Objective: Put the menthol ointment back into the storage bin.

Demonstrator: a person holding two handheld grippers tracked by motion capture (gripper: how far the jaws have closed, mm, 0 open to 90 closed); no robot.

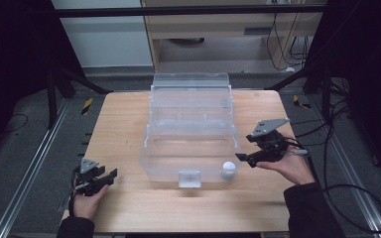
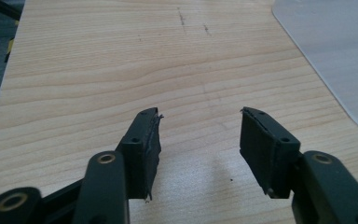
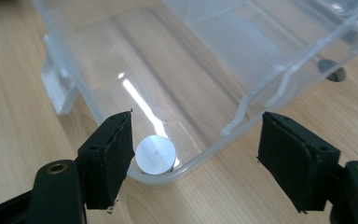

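A clear plastic box [image 1: 151, 153] with its lid tipped back stands in the middle of the wooden table. A small white cylinder [image 1: 228, 169] stands upright inside the box's near right corner; the right gripper view shows its round top [image 3: 155, 154] just behind the box rim [image 3: 200, 156]. My right gripper [image 1: 244, 158] hovers open just right of that corner, jaws wide apart [image 3: 196, 158] with nothing between them. My left gripper [image 1: 110, 174] rests open near the table's front left, over bare wood [image 2: 199, 140].
The box's latch tab [image 1: 189, 178] juts out at its front wall. The open lid [image 1: 190, 89] rises at the back. Cables [image 1: 347, 193] trail off the table's right side. A dark round mark [image 3: 331, 69] shows on the wood beyond the box.
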